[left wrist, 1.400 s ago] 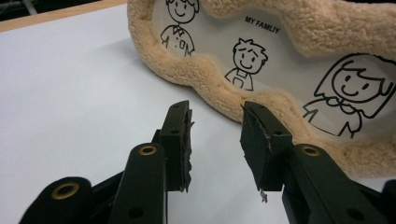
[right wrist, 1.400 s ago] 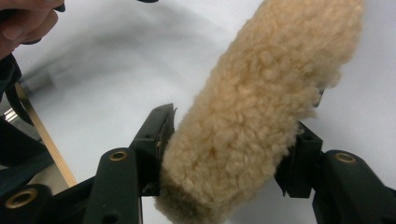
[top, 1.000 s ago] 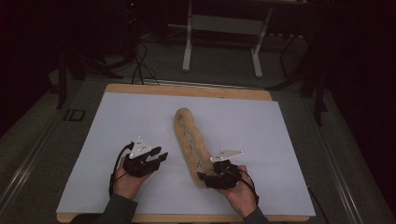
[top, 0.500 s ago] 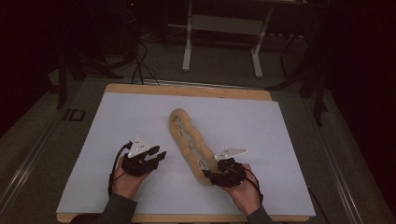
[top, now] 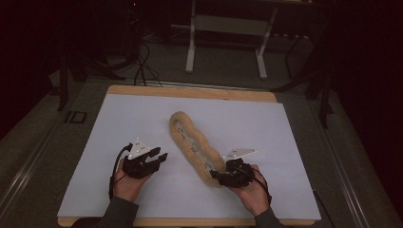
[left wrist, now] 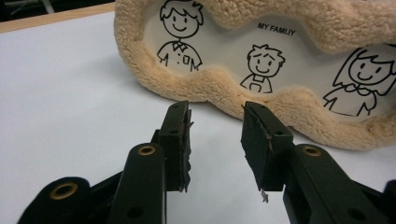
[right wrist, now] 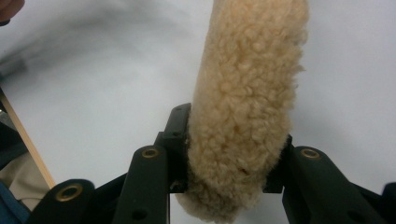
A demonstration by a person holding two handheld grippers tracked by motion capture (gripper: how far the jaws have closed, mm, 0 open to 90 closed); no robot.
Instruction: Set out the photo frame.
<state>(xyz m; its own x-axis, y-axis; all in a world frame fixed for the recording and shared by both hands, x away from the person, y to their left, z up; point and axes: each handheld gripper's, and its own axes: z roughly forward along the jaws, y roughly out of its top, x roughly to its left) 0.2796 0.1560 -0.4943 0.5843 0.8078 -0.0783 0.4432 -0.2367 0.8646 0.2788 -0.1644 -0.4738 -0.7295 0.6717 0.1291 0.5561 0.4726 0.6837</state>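
A long tan fleece cushion [top: 195, 145] with a wavy edge lies slantwise on the white sheet [top: 119, 123]. Its white face carries drawn figures and the words MY FAMILY. My right gripper [top: 216, 175] is shut on the cushion's near end [right wrist: 247, 93]; its jaws have just been closing, and the fleece bulges between them. My left gripper [top: 159, 154] stands open to the left of the cushion. In the left gripper view its fingertips [left wrist: 216, 119] hold nothing and stop just short of the fleece rim [left wrist: 224, 88].
The white sheet covers a wooden board [top: 190, 91] whose edge shows at the back and front. Behind the board stand a white metal frame [top: 192, 47] and loose cables [top: 142, 71] on a dark floor. The sheet is bare at the left and right.
The cushion's near end has swung right with my right gripper, so the cushion now lies more slanted and shows its printed face. The left hand has stayed where it was.
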